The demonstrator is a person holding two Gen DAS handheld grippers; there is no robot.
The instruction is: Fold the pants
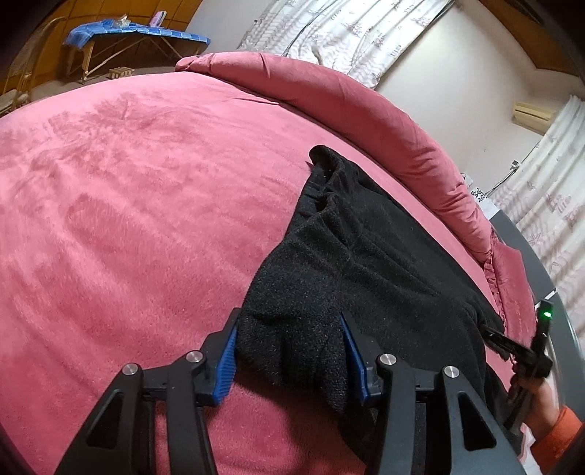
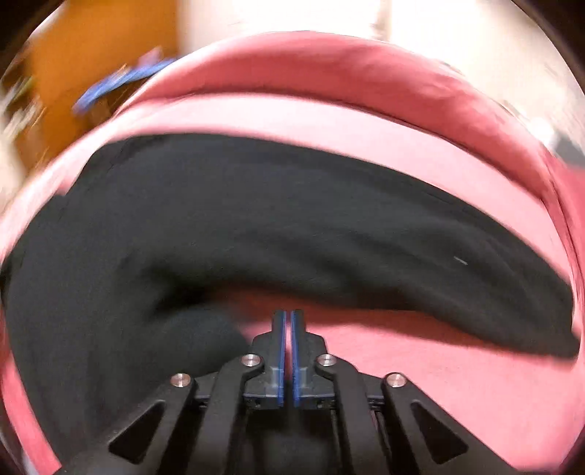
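Observation:
Black fleece pants (image 1: 351, 255) lie on a pink bed (image 1: 128, 201), the waistband at the far end. My left gripper (image 1: 290, 350) is open, its blue pads on either side of a bunched end of the pants. In the right wrist view, which is blurred, the pants (image 2: 256, 226) stretch across the bed (image 2: 420, 365). My right gripper (image 2: 288, 318) is shut with nothing between its pads, just in front of the pants' near edge. It also shows in the left wrist view (image 1: 491, 334), held by a hand at the far right, touching the pants' right end.
A rolled pink quilt (image 1: 347, 95) runs along the bed's far edge. A table with a blue cloth (image 1: 135, 34) stands at the back left on the floor. Curtains (image 1: 365, 33) hang behind the bed.

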